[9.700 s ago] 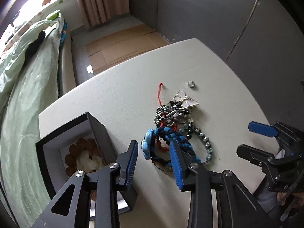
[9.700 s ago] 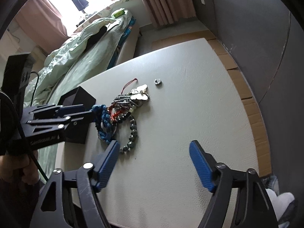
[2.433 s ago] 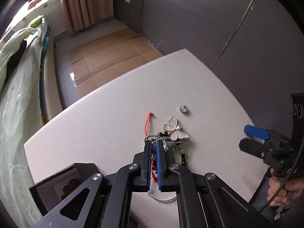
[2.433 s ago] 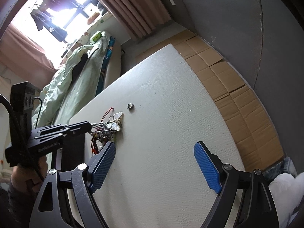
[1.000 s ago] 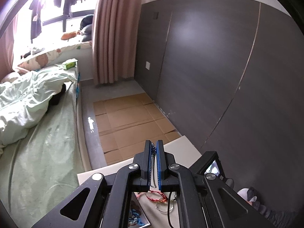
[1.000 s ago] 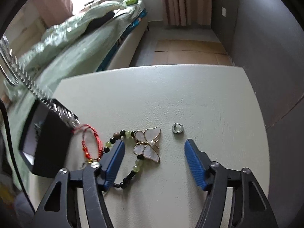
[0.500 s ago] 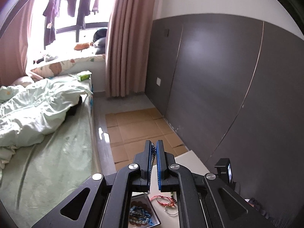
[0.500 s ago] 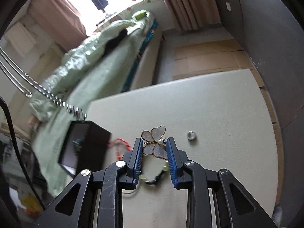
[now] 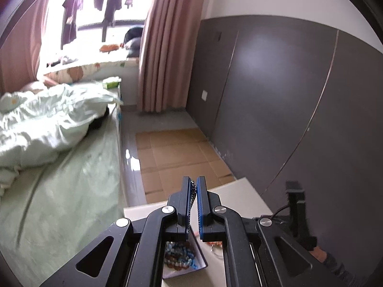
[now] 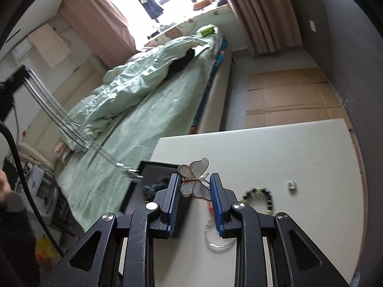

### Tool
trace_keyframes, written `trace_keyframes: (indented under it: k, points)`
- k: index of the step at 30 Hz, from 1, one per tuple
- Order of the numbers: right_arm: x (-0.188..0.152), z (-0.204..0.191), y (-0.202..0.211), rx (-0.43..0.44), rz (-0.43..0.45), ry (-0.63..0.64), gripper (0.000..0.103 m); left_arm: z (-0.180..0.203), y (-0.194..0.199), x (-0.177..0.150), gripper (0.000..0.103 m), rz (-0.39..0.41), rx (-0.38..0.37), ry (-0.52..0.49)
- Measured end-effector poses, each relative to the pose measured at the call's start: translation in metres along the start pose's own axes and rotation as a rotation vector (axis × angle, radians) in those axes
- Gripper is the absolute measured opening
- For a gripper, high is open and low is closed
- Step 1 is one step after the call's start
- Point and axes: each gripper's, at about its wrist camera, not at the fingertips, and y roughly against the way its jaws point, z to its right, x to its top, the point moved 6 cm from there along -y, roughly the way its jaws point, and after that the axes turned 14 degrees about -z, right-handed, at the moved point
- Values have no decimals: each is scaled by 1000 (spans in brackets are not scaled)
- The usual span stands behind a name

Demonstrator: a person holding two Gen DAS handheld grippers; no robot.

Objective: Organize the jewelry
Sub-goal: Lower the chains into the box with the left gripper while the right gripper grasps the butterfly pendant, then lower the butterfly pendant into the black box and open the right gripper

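My left gripper (image 9: 194,185) is shut on a silver chain necklace (image 9: 192,197), raised above the black jewelry box (image 9: 184,260), which holds blue and brown beads. In the right wrist view that chain (image 10: 59,117) hangs slanting from the upper left toward the box (image 10: 148,181). My right gripper (image 10: 194,184) is shut on a pearly butterfly brooch (image 10: 195,179) with a gold rim, lifted off the white table (image 10: 287,148). A black-and-green bead bracelet (image 10: 259,195), a small silver ring (image 10: 292,185) and a thin hoop (image 10: 217,240) lie on the table.
A bed with a pale green duvet (image 10: 148,91) runs along the table's left side. Cardboard sheets (image 9: 177,150) cover the floor beyond the table, below the grey wall. A person's hand and dark sleeve (image 10: 12,205) show at the left edge.
My right gripper closed on the butterfly brooch and lifted it off the table. My left gripper stayed shut on the chain and drifted over the box.
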Motion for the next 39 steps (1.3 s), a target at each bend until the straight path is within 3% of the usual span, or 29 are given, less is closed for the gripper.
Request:
trace_keyframes:
  k: [13, 15, 17, 19, 30, 31, 34, 36, 39]
  points:
    - [0, -45, -27, 2, -50, 43, 27, -39, -81, -56, 6, -154, -55, 181]
    - [-1, -50, -32, -4, -59, 47, 27, -46, -89, -63, 14, -191, -72, 213]
    - [-1, -55, -36, -7, -68, 47, 27, -52, -94, -71, 59, -211, -77, 236]
    - [0, -60, -42, -7, -78, 49, 27, -57, -88, -76, 73, -183, -71, 247]
    - [5, -85, -75, 1, -114, 56, 27, -97, -68, -103, 73, -174, -35, 315]
    - [5, -85, -77, -8, -117, 47, 28, -99, -68, -104, 75, -175, -26, 317]
    - [5, -75, -82, -15, -149, -30, 62, -101, -66, -107, 86, -166, -25, 322]
    - [4, -69, -77, -6, -129, -60, 63, -99, -65, -108, 93, -154, -21, 318]
    - [-3, -58, -67, -36, -106, -91, 71, -91, -68, -108, 95, -153, -23, 295]
